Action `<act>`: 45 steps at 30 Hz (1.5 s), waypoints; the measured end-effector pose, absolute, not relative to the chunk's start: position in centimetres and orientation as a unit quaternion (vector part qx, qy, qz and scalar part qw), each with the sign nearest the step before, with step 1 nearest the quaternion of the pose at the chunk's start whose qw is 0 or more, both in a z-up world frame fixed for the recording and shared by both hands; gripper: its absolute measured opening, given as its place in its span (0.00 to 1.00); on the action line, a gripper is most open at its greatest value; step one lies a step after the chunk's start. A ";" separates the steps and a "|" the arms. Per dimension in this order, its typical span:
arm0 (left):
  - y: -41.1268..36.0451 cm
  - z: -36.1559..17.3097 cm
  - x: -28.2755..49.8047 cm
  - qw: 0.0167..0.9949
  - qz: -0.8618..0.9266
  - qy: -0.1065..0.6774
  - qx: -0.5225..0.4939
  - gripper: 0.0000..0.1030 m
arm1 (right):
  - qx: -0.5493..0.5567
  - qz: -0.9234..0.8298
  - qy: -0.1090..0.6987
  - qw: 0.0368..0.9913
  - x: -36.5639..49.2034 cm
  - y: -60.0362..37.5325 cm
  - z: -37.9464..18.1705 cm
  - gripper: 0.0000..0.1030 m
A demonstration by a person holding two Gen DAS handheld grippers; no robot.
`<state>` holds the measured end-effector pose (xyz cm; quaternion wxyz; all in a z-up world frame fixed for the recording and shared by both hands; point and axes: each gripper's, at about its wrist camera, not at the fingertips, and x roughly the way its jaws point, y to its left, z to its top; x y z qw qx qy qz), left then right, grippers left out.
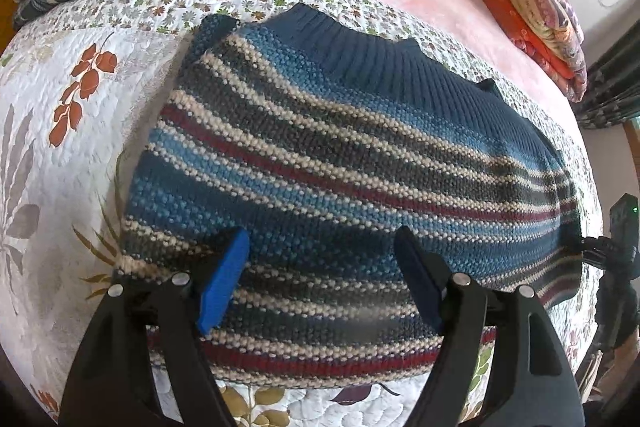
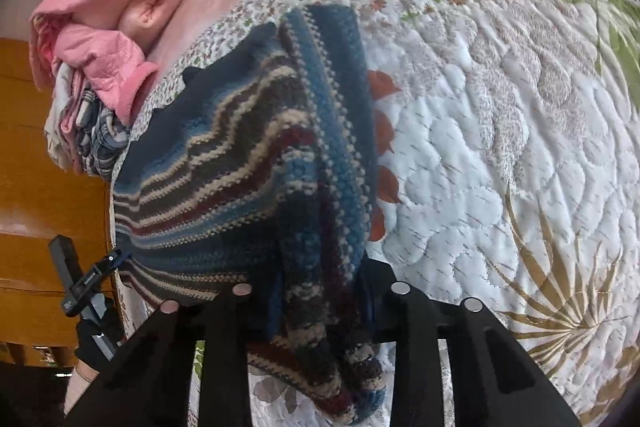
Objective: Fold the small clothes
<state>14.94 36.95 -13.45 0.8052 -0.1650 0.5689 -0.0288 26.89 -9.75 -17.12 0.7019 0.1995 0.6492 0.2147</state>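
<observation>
While the striped sweater (image 1: 340, 163) lies on the quilted bedspread (image 1: 80, 131), the right gripper (image 2: 320, 311) holds its bunched side edge and the left gripper (image 1: 320, 283) hovers open above its hem.

Sweater long axis: collar at the far end, hem at the near bed edge, directly beneath the left gripper, whose blue pads (image 1: 222, 287) stand well apart with nothing between them. Relative to the sweater, the right gripper sits at one side, jaws clamped on a lifted fold of knit. The judged next move carries that fold across the sweater body; the right gripper is therefore the working one. A pile of pink clothes (image 2: 104, 27) lies beyond the collar.
</observation>
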 end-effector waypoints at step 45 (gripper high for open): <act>39.8 -9.6 15.9 0.809 -0.029 0.539 -0.231 0.75 | -0.082 0.327 0.610 0.717 23.8 15.7 -6.5 0.20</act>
